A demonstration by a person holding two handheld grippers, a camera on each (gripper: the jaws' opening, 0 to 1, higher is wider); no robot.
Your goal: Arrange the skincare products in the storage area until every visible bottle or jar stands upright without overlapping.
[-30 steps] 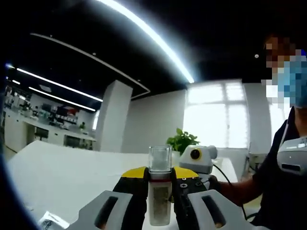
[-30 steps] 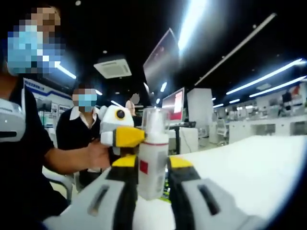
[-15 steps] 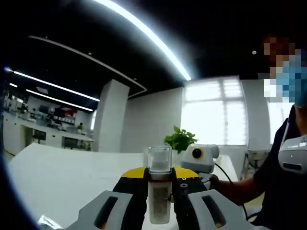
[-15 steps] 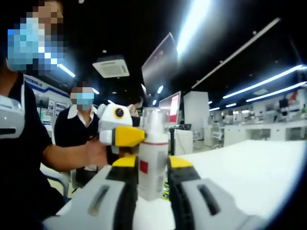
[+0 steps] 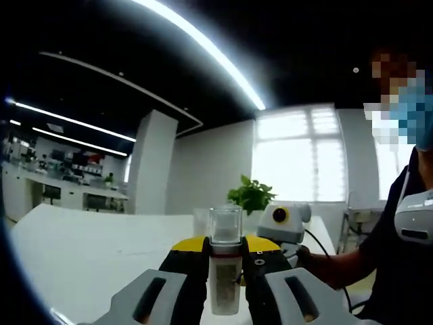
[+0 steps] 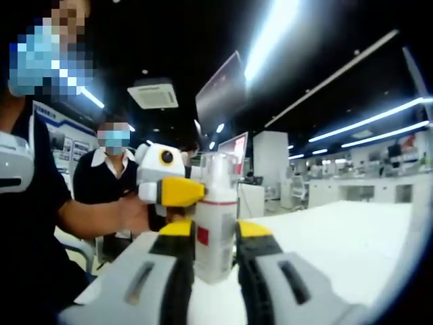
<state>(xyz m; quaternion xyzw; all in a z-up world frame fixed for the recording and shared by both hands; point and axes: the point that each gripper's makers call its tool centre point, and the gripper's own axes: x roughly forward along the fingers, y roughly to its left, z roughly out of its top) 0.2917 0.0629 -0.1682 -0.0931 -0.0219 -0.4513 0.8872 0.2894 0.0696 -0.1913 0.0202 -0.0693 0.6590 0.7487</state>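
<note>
In the left gripper view, my left gripper [image 5: 225,271] is shut on a slim bottle with a clear square cap [image 5: 224,271], held upright above the white table [image 5: 88,250]. The other gripper [image 5: 284,223] shows just behind it on the right, held in a person's hand. In the right gripper view, my right gripper [image 6: 215,252] is shut on a white bottle with a red label and a clear cap [image 6: 216,217], also upright. The left gripper [image 6: 166,189], white and yellow, sits close on its left.
The white table [image 6: 338,237] stretches away in both views. A green potted plant [image 5: 252,196] stands at its far end. The person holding the grippers [image 5: 399,223] is at the right of the left gripper view; a second person [image 6: 111,183] stands behind in the right gripper view.
Both views have tilted slightly; the small packet at the lower left of the left gripper view has slid out of sight. Both bottles stay held as before.
</note>
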